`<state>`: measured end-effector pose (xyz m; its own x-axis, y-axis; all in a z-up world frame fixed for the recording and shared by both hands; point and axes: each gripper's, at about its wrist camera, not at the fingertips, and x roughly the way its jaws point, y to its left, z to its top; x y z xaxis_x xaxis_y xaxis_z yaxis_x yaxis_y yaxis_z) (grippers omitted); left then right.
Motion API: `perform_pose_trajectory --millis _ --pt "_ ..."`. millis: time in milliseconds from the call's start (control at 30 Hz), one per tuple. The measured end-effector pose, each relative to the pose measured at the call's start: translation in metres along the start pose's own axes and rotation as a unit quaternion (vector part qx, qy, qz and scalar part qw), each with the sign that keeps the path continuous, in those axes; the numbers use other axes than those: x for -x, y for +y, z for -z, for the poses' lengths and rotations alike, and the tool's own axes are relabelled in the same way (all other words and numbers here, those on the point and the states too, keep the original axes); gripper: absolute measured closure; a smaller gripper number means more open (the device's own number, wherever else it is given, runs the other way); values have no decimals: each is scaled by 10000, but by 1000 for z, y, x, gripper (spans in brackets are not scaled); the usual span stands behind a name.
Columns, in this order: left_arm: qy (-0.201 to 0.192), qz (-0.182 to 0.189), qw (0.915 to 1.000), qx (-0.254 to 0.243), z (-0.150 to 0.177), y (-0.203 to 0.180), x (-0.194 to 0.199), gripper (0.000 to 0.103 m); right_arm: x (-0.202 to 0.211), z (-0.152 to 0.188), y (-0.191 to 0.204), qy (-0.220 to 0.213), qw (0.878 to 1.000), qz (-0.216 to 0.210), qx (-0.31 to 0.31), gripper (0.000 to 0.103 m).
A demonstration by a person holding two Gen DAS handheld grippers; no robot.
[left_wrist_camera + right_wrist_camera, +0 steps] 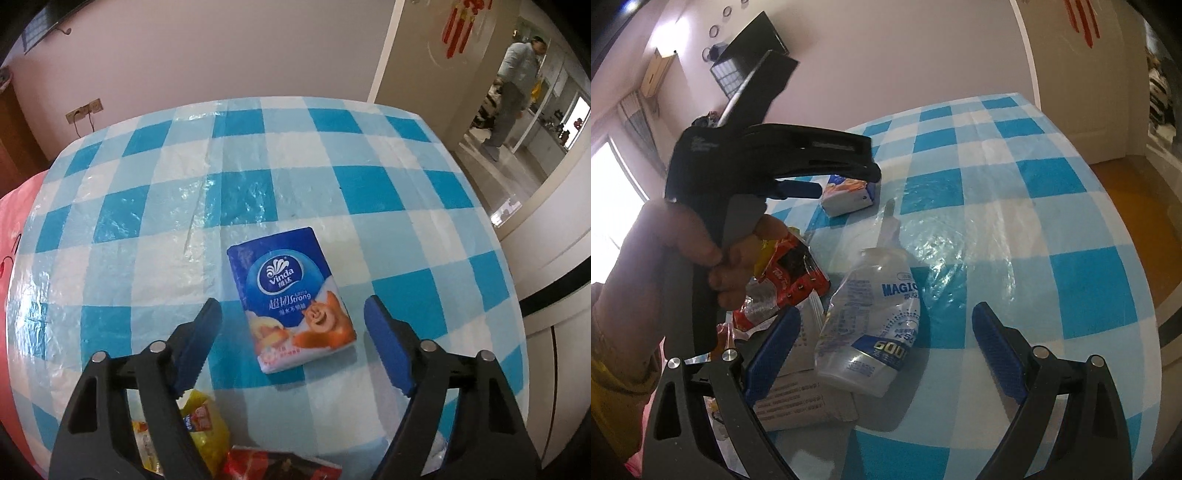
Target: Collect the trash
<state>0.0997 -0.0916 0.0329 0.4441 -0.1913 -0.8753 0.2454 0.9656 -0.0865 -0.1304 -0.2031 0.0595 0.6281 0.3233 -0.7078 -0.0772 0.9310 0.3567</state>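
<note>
Left gripper [293, 314] and right gripper [886, 326]: jaws wide apart, apparently holding nothing.

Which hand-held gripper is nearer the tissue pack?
Left. The left hand-held gripper is open right over the tissue pack, fingers either side. The right hand-held gripper is back over the glue bottle.

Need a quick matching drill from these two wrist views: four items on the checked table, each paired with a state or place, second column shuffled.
Column 1
1. tissue pack
2. clear glue bottle
3. red snack wrapper
4. grey paper sheet

Column 2
A. partly under the bottle
B. lying on its side, nozzle pointing away
C. flat, between the open left gripper fingers
D. crumpled, below the person's hand

Pairs: 1-C, 2-B, 3-D, 4-A
</note>
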Motion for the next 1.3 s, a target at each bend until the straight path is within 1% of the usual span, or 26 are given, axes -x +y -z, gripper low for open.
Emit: perform_pose_trajectory --millis 67,133,167,300,433,733,933,1067,1300 --pt "26 -8 10000 9 0 -1 -4 25 0 0 2 -4 10000 17 63 13" --pt "48 -41 10000 14 1 -3 -7 31 -1 1 4 34 9999 41 99 18" --pt "60 -52 10000 35 2 -3 -9 35 -2 1 4 53 9999 50 105 18" --pt "-9 -102 9999 112 2 -4 -9 40 -4 0 5 64 9998 92 146 21" --pt "-51 -107 9998 136 3 -3 -9 42 -6 -1 7 81 9996 132 221 21" --pt "-158 33 9995 264 4 5 -2 44 -8 -1 10 112 9992 171 338 23" --pt "-361 207 9987 301 7 12 16 44 -11 -2 13 155 9986 232 451 23" --pt "-444 317 9979 349 11 19 28 44 -13 -1 19 190 9973 394 585 23" --pt "-716 466 9954 434 20 37 58 44 -17 0 25 233 9951 602 743 23"
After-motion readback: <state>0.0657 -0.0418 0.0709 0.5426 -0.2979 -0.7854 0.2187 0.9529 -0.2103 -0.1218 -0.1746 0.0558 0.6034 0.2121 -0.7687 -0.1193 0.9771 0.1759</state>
